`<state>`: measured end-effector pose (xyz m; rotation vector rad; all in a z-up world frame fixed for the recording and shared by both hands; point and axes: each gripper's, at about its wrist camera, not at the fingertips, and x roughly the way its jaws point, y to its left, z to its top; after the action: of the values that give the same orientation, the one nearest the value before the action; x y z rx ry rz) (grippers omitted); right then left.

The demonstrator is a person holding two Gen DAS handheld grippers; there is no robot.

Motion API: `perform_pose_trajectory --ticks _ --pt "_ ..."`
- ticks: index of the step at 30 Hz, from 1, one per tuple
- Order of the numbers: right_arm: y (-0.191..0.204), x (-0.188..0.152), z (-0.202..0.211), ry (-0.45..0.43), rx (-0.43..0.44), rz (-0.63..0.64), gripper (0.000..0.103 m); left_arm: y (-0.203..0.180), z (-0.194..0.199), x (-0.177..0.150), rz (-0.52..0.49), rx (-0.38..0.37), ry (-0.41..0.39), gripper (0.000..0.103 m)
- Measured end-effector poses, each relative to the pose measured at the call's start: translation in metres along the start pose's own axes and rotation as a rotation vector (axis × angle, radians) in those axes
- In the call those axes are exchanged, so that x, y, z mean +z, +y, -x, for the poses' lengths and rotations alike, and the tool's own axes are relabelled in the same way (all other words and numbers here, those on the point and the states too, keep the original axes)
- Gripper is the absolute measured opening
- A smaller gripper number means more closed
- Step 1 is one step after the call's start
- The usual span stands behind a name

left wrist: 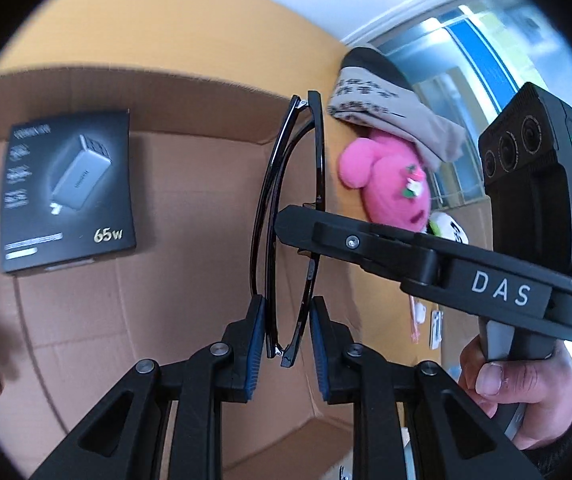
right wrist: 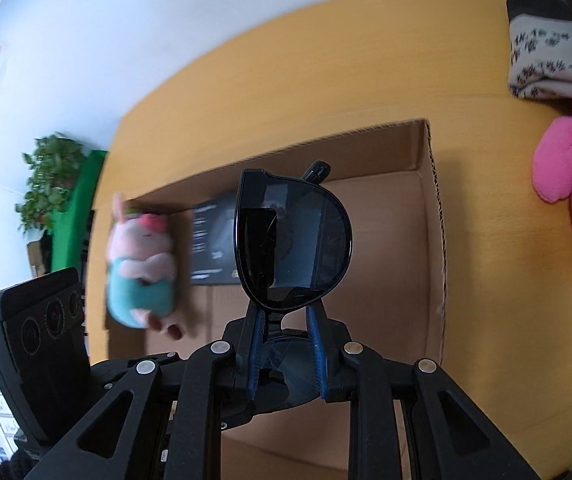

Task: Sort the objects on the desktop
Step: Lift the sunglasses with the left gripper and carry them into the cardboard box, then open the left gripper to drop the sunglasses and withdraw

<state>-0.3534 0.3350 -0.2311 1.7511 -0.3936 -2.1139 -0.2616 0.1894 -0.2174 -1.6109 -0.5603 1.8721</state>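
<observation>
Folded sunglasses [left wrist: 289, 216] are clamped by both tools over the open cardboard box [left wrist: 190, 120]: left tool [left wrist: 287, 334] at one end, right tool [right wrist: 287, 336] on a lens. A charger box [left wrist: 68, 192] lies inside; a pink plush [left wrist: 393, 184] rests on the surface [right wrist: 325, 60].

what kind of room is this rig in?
Probably an office or a home workroom: a yellow wooden desk holding an open cardboard box, a potted plant by a white wall, and a large window behind.
</observation>
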Motion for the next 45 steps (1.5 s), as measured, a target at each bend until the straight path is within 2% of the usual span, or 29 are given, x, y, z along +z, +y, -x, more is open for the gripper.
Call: perform_pose_trajectory --ticks 7,15,17,20,21,22,24,25,26,27,28,32,37,40,45 --pt "-0.027 0.027 -0.051 0.07 -0.041 -0.044 0.023 0.032 -0.039 0.021 0.051 0.012 0.057 0.021" --pt "-0.035 0.041 -0.084 0.113 -0.107 -0.044 0.023 0.048 -0.053 0.029 0.105 0.033 0.09 0.022" --pt "-0.034 0.041 -0.085 0.112 -0.115 -0.045 0.023 0.046 -0.051 0.029 0.114 0.043 0.088 0.024" --pt "-0.028 0.038 -0.078 0.106 -0.143 -0.016 0.03 0.034 -0.035 0.024 0.075 0.112 0.066 0.037" --pt "-0.024 0.036 -0.071 0.097 -0.15 0.0 0.035 0.03 -0.028 0.022 0.062 0.134 0.057 0.043" --pt "-0.022 0.035 -0.065 0.089 -0.155 0.01 0.045 0.026 -0.019 0.018 0.045 0.154 0.042 0.044" --pt "-0.016 0.028 -0.043 0.053 -0.141 0.025 0.056 0.015 0.004 0.008 0.005 0.186 0.002 0.044" --pt "-0.013 0.022 -0.03 0.031 -0.139 0.028 0.069 0.008 0.02 0.0 -0.022 0.212 -0.027 0.044" --pt "-0.01 0.015 -0.014 0.004 -0.14 0.031 0.076 0.003 0.034 -0.008 -0.042 0.234 -0.051 0.044" --pt "-0.006 0.008 0.0 -0.018 -0.137 0.033 0.078 -0.005 0.05 -0.017 -0.065 0.259 -0.083 0.044" --pt "-0.002 -0.001 0.015 -0.039 -0.132 0.037 0.079 -0.014 0.068 -0.026 -0.085 0.283 -0.118 0.049" --pt "0.023 -0.046 0.076 -0.121 -0.137 0.074 0.094 -0.044 0.135 -0.067 -0.128 0.365 -0.239 0.059" --pt "0.061 -0.107 0.123 -0.172 -0.182 0.15 0.095 -0.082 0.21 -0.109 -0.15 0.487 -0.414 0.079" --pt "0.076 -0.135 0.148 -0.219 -0.19 0.153 0.095 -0.098 0.244 -0.129 -0.154 0.549 -0.491 0.079" --pt "0.114 -0.171 0.188 -0.321 -0.246 0.231 0.097 -0.113 0.275 -0.155 -0.158 0.572 -0.557 0.079"
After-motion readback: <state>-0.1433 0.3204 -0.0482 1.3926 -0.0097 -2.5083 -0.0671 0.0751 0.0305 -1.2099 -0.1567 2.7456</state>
